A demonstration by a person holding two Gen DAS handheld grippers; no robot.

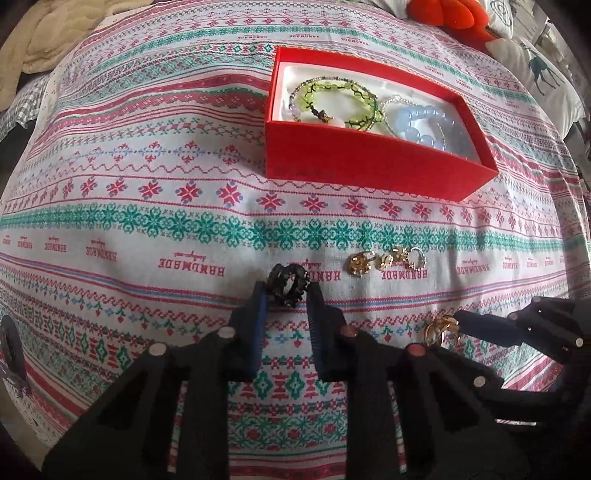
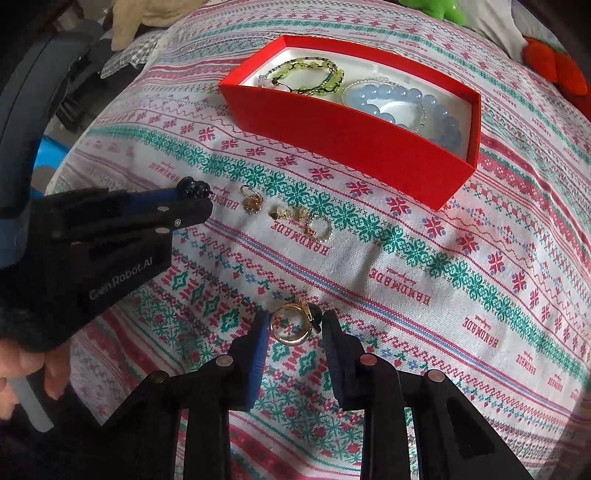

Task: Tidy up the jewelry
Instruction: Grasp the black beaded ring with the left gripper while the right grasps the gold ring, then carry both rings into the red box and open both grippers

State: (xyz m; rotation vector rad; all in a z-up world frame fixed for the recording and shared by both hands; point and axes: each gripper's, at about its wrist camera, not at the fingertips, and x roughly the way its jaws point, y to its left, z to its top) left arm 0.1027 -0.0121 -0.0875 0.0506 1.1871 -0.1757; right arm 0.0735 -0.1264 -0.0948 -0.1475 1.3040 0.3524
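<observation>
My left gripper (image 1: 286,290) points down at the patterned cloth and is shut on a black ornate ring (image 1: 288,282), with a pad on each side of it. In the right wrist view the left gripper (image 2: 199,195) shows the black ring (image 2: 194,187) at its tip. My right gripper (image 2: 295,323) has its pads against a gold ring with a dark stone (image 2: 290,326) that rests on the cloth. A red box (image 1: 369,170) behind holds green bead bracelets (image 1: 332,96) and a blue bead bracelet (image 1: 421,122). Several small gold pieces (image 2: 284,216) lie loose between the grippers and the box.
The cloth (image 1: 147,229) covers a bed-like surface. A cream blanket (image 1: 55,33) lies at the far left, an orange plush (image 1: 447,14) and a deer-print pillow (image 1: 543,70) at the far right. A hand (image 2: 22,365) holds the left gripper's handle.
</observation>
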